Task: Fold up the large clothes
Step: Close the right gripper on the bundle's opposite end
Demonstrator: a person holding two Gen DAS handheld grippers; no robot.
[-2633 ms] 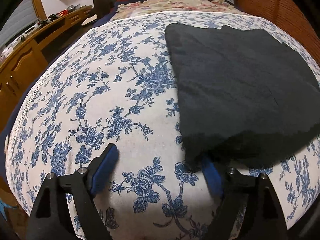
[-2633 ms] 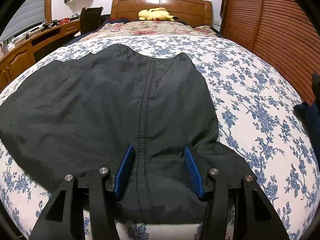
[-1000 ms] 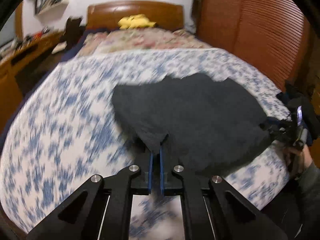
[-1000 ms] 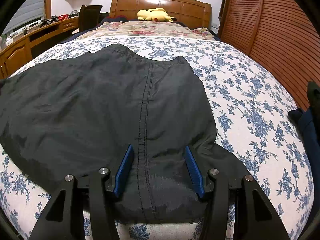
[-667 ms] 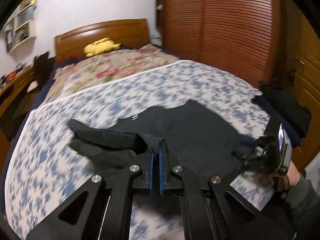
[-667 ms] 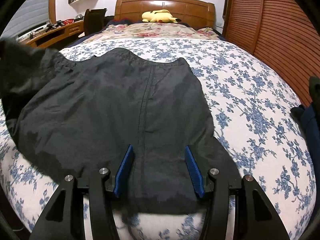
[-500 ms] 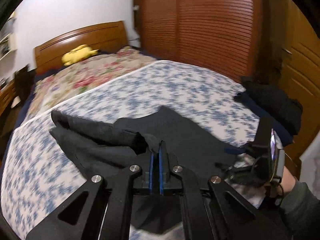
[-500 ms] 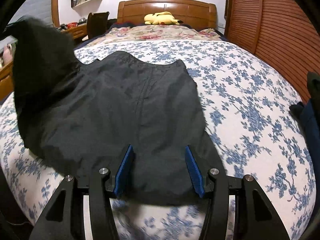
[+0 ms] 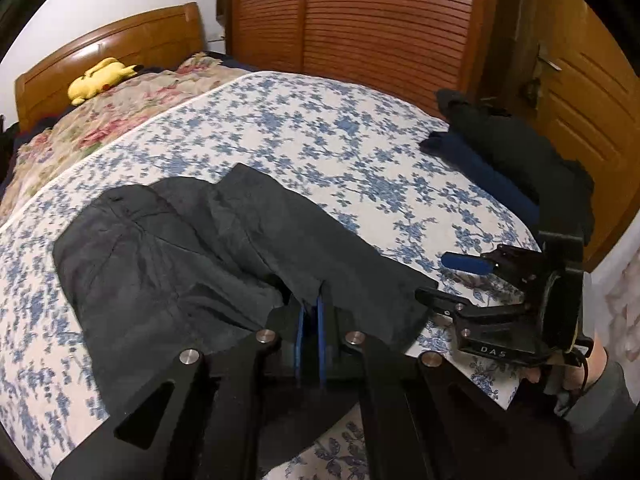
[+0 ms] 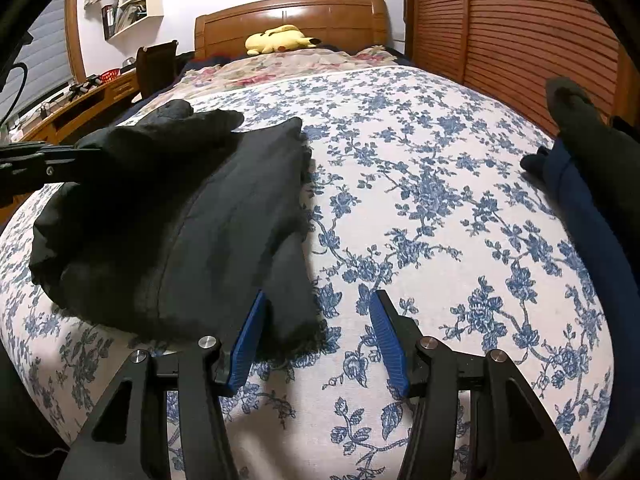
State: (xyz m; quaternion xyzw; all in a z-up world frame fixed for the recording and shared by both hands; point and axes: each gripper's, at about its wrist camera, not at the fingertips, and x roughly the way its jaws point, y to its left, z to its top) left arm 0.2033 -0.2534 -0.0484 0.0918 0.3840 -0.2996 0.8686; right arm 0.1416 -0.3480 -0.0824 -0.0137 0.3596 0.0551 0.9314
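A large black garment (image 9: 192,252) lies folded over on the blue-flowered bed sheet (image 9: 320,140). My left gripper (image 9: 310,304) is shut on an edge of the garment, holding that edge over the garment's right part. In the right wrist view the garment (image 10: 180,224) lies bunched at the left, with the left gripper's arm (image 10: 36,164) reaching into it. My right gripper (image 10: 316,320) is open and empty just above the sheet, its left finger beside the garment's near corner. It also shows in the left wrist view (image 9: 456,276), held by a hand.
A pile of dark blue and black clothes (image 9: 512,168) lies at the bed's right edge, and shows in the right wrist view (image 10: 588,184). A yellow plush toy (image 10: 280,40) sits by the wooden headboard. A desk (image 10: 80,96) stands left, louvred wardrobe doors (image 9: 380,24) right.
My left gripper shut on the garment's left edge, lifted it and carried it rightward across the garment, folding it over. My right gripper stayed open and now sits off the garment's right edge.
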